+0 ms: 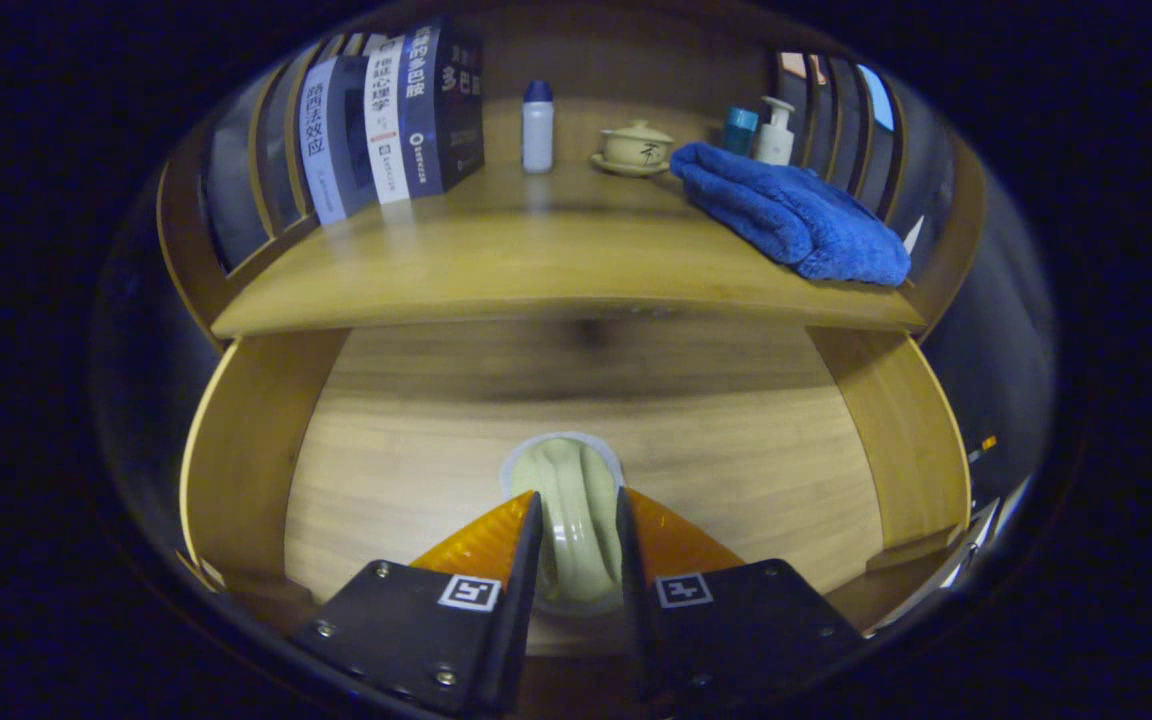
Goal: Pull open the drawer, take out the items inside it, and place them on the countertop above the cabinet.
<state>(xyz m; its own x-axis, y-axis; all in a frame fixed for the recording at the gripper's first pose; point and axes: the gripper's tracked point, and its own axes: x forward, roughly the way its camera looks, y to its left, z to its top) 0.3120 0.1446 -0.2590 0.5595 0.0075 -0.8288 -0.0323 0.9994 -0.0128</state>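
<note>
The tool [579, 525] is seen from just behind its two fingers, which are pinched onto a pale green, glossy item [576, 510] held between them. The item is rounded, with a raised ridge down its middle and a light rim around it; what it is cannot be told. It is held over the wooden floor of the open drawer [416, 450], whose side walls curve up on either side of the fingers. Beyond the drawer, the wooden surface [496, 270] of the cabinet is seen. On it, a row of upright books [391, 115] stands at the left, a small white bottle [537, 125] with a blue cap near the middle, a lidded cup [636, 147] on a saucer beside it, and a folded blue towel [796, 210] at the right. Behind the towel, a teal container [739, 130] and a white pump bottle [776, 132] are placed. Slatted wooden rails enclose the surface.
</note>
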